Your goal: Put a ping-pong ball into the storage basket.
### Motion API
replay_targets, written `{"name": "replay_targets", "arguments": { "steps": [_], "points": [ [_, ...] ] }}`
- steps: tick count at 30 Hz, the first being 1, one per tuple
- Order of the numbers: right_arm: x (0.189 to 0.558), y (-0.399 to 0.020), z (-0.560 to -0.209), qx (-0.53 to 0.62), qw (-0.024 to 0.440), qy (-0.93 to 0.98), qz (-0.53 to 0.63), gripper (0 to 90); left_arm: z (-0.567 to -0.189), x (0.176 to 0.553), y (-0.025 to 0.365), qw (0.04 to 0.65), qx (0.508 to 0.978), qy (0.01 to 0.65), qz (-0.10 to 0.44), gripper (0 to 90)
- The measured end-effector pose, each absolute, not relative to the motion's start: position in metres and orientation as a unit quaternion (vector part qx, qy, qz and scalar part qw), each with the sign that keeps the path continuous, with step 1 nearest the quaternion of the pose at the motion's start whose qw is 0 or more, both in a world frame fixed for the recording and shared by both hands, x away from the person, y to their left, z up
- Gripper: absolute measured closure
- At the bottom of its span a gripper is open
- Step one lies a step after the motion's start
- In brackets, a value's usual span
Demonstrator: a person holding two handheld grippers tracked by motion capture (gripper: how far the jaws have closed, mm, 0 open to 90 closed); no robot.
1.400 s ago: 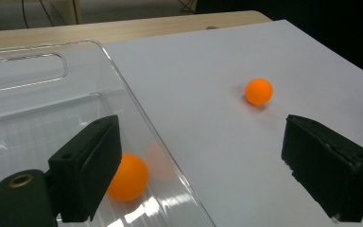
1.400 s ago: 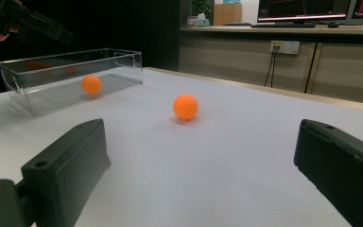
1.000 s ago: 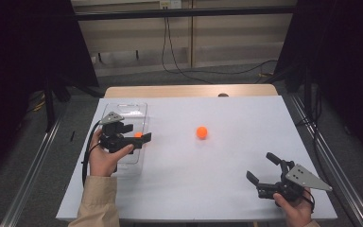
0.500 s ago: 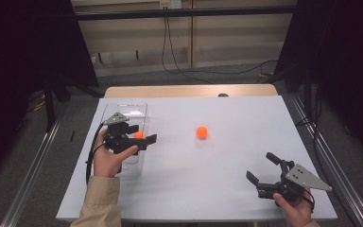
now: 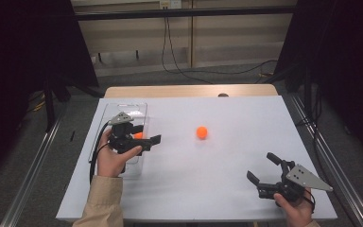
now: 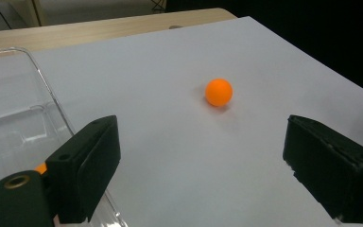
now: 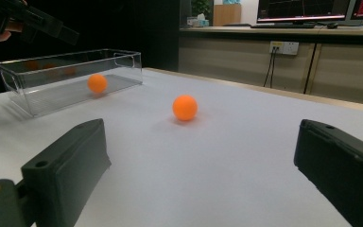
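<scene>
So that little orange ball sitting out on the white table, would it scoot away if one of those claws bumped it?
Probably. The orange ball is round and sits free on the smooth white table, so a nudge would likely send it rolling. It looks like a light, hollow ping-pong ball, so it may squirt out from between flat jaws unless gripped squarely.

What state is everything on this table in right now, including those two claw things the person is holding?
Left gripper: jaws open, nothing between them, held above the clear box.
Right gripper: jaws open, empty, near the table's front right corner.
Clear box: upright, no lid, one orange ball inside.
Ball in the box: resting on the box floor.
Ball on the table: lying free, apart from both grippers.
</scene>
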State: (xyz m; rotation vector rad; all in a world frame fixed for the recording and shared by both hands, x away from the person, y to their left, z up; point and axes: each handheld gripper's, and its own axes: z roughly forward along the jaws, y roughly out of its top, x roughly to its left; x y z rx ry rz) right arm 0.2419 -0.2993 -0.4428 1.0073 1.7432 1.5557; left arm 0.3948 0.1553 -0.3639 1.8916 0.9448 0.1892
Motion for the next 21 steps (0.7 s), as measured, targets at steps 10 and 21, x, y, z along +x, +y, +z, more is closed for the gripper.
{"name": "replay_targets", "arguments": {
  "steps": [10,21],
  "points": [
    [0.242,-0.299,-0.443,0.378,0.294,0.655,0.585,3.2,-0.365,0.394,0.146,0.487,0.783,0.382,0.071,11.7],
    [0.242,-0.299,-0.443,0.378,0.295,0.654,0.585,3.2,-0.366,0.394,0.138,0.487,0.785,0.376,0.068,11.5]
  ]
}}
